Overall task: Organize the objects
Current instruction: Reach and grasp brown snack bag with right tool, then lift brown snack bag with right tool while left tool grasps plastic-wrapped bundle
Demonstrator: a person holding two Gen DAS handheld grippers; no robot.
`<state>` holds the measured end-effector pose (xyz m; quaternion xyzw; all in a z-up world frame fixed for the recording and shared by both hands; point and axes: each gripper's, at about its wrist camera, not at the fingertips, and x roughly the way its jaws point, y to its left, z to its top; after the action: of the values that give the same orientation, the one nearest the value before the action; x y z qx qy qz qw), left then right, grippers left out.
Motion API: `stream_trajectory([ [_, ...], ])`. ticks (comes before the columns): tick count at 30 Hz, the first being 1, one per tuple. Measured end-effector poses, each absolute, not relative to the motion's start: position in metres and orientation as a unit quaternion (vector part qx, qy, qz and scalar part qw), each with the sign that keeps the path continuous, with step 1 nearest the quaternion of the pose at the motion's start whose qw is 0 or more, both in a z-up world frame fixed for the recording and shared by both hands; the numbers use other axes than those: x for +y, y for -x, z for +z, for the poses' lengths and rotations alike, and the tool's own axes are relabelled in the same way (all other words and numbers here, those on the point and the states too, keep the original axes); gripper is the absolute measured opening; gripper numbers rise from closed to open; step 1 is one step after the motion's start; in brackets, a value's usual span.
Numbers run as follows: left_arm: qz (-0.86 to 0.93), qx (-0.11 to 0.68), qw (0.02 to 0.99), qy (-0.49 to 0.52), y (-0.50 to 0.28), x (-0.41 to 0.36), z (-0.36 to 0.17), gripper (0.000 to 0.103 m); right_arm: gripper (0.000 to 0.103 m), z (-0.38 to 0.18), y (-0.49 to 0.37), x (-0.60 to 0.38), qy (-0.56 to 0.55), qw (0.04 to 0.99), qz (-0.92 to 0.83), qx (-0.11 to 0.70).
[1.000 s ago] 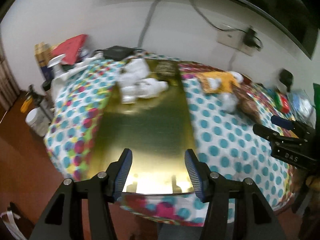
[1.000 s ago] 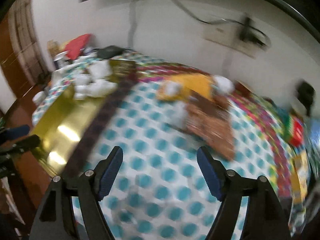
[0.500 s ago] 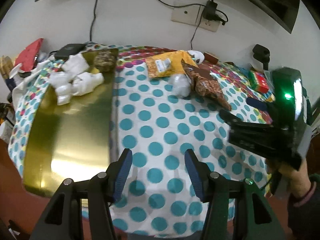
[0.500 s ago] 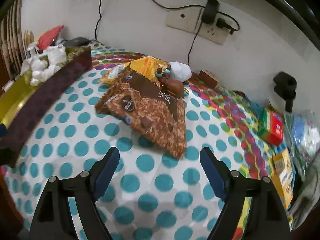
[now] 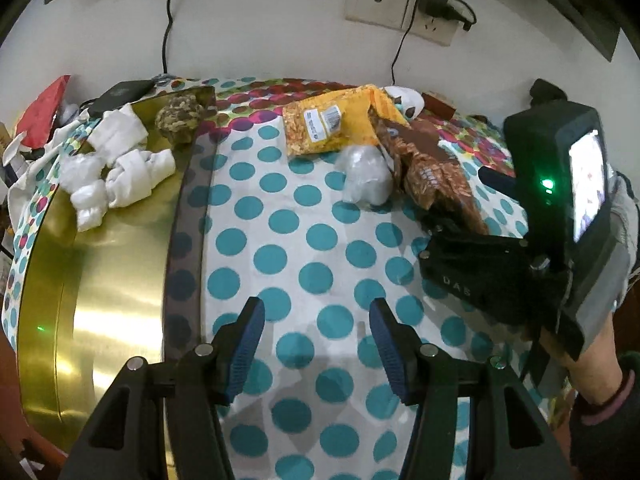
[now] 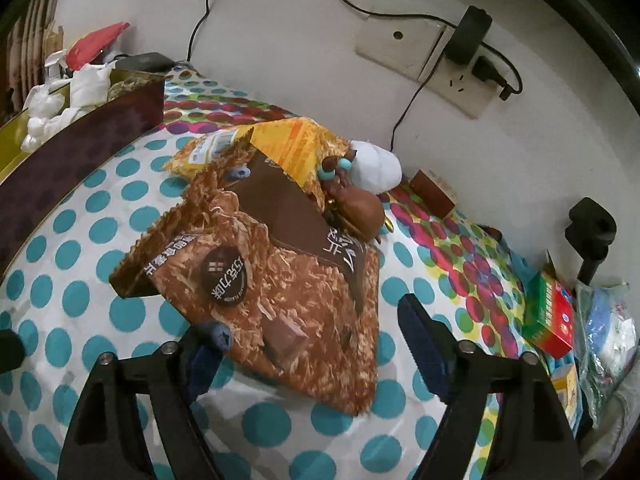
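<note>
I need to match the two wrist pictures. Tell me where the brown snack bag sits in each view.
Left wrist: the brown snack bag lies upper right, behind the right gripper.
Right wrist: it fills the centre, its near corner between the closing fingers.
Shared landmark: the yellow snack bag, just behind it.

A tablecloth (image 5: pixel 312 240) covers the desk, which stands against a wall. A large tray (image 5: pixel 100 288) takes up the desk's left part; at its far end lie rolled cloths (image 5: pixel 128 160) and, behind them to the right, a woven ball (image 5: pixel 180 116). To the right of the tray, near the wall, a snack bag (image 6: pixel 280 264) lies partly over a second snack packet (image 5: pixel 324 124), with a crumpled plastic bag (image 5: pixel 366 178) just in front of the packet. A small pouch (image 6: pixel 356 208) rests on the snack bag's far end. Farther right, near the desk's edge, sits a small box (image 6: pixel 548 316). A wall socket (image 6: pixel 432 68) is mounted above.
</note>
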<state>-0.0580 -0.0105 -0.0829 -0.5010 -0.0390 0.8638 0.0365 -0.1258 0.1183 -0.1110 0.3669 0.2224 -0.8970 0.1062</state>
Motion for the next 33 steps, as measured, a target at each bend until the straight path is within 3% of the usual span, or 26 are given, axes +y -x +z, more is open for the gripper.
stream_trajectory([
  [1, 0.865, -0.042, 0.036, 0.499, 0.062, -0.01, -0.084, 0.056, 0.064, -0.112, 0.127, 0.119, -0.368, 0.11, -0.897, 0.22],
  [3, 0.866, -0.043, 0.037, 0.496, 0.066, -0.01, -0.085, 0.056, 0.044, -0.115, 0.13, 0.121, -0.376, 0.117, -0.895, 0.211],
  [6, 0.867, -0.031, 0.031, 0.497, 0.076, -0.006, -0.087, 0.056, 0.037, -0.112, 0.131, 0.127, -0.376, 0.126, -0.899, 0.188],
  [14, 0.877, -0.021, 0.064, 0.476, 0.097, 0.013, -0.09, 0.056, 0.033, -0.102, 0.121, 0.166, -0.378, 0.125, -0.911, 0.102],
  [33, 0.882, 0.009, 0.045, 0.468, 0.168, 0.049, -0.116, 0.056, 0.032, -0.1, 0.104, 0.198, -0.379, 0.13, -0.915, 0.051],
])
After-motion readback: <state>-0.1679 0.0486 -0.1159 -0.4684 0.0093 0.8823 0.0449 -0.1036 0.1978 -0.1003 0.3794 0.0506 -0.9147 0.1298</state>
